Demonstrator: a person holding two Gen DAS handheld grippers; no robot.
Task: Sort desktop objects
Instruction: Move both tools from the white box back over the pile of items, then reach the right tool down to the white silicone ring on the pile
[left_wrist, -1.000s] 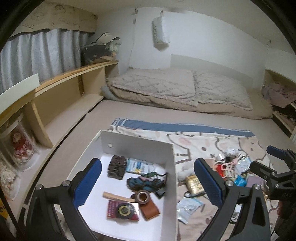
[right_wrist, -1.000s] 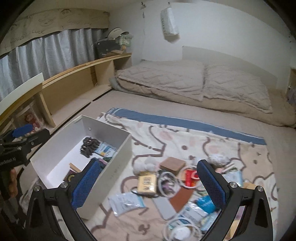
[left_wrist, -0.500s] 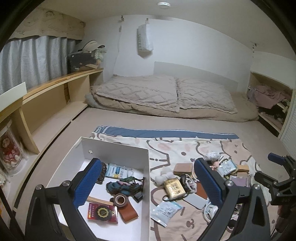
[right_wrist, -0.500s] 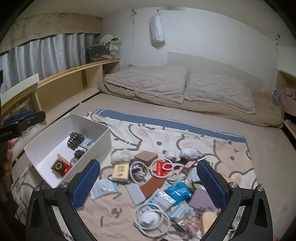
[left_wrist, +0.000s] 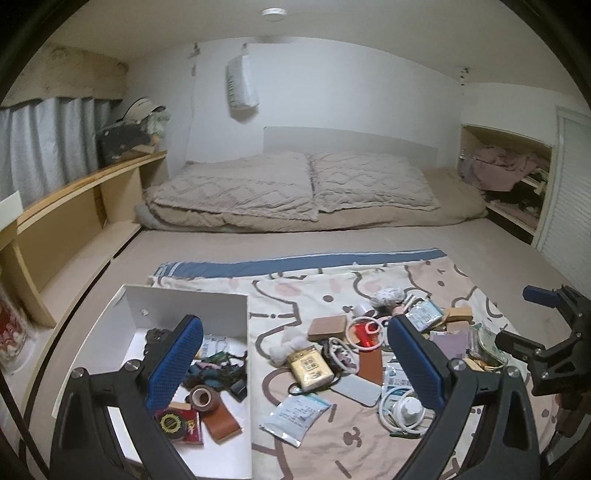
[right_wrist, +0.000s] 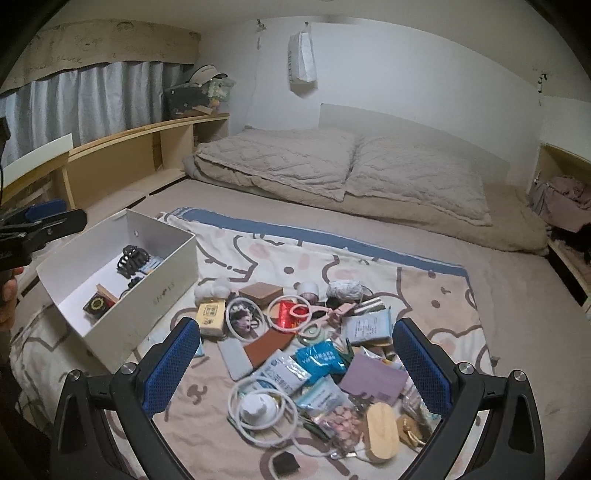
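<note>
Nearest, both grippers hover above the bed with fingers spread wide and nothing between them. The right gripper (right_wrist: 295, 354) hangs over the clutter pile (right_wrist: 306, 343) at lower centre of its view: a coiled white cable (right_wrist: 258, 406), packets, a lilac card, loose on the patterned blanket (right_wrist: 332, 258), apparently awaiting sorting. The left gripper (left_wrist: 293, 354) straddles the wall of the white box (left_wrist: 184, 306) at lower left of its view, which already holds tape, a hair claw and small items. Beyond lie the beige pillows (left_wrist: 295, 188).
</note>
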